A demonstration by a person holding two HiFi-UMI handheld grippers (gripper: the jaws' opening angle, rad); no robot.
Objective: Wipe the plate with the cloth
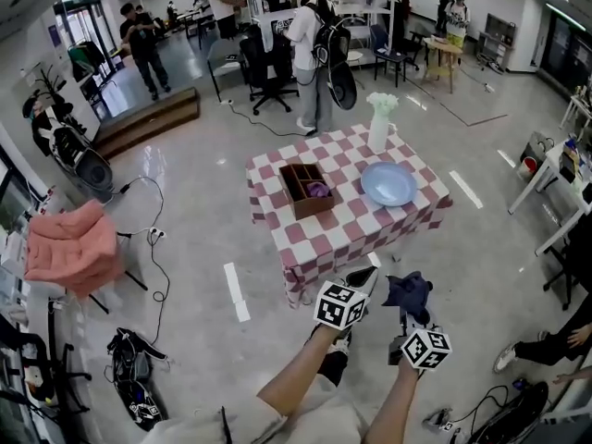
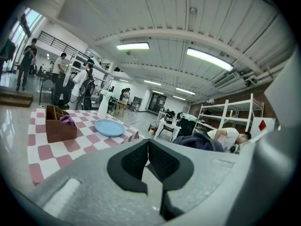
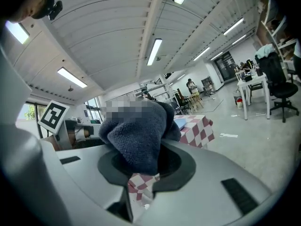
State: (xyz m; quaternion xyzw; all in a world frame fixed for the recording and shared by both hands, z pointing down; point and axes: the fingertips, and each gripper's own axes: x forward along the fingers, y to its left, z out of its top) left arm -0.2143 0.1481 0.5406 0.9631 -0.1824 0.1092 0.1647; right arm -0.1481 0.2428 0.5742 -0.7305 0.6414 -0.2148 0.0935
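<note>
The plate (image 1: 388,184) lies on the checked table (image 1: 319,239), right of centre in the head view. The box (image 1: 308,190) is to its left and the vase (image 1: 379,123) stands just behind it, toward the top of the frame. Both grippers are held short of the table, low in the frame, over the floor. The right gripper (image 1: 408,314) is clamped on the cloth (image 1: 409,291), which is bunched into a dark wad standing out past the jaws. In the right gripper view the wad fills the space between them. The left gripper (image 1: 362,282) is pressed together with nothing between its jaws.

The step in hand is judged to be the approach, and no wiping has been begun. The cloth should be carried up the frame over the table's near edge and brought down on the plate from above, so that the soft wad, not the hard jaw tips, meets the surface. The grip is best kept firm, since only part of the cloth appears to be pinched. The plate looks light and smooth and may be pushed across the tablecloth, so it could be steadied at its left rim by the closed left gripper. Strokes should be kept within the rim and away from the vase, which looks tall and easily tipped.
</note>
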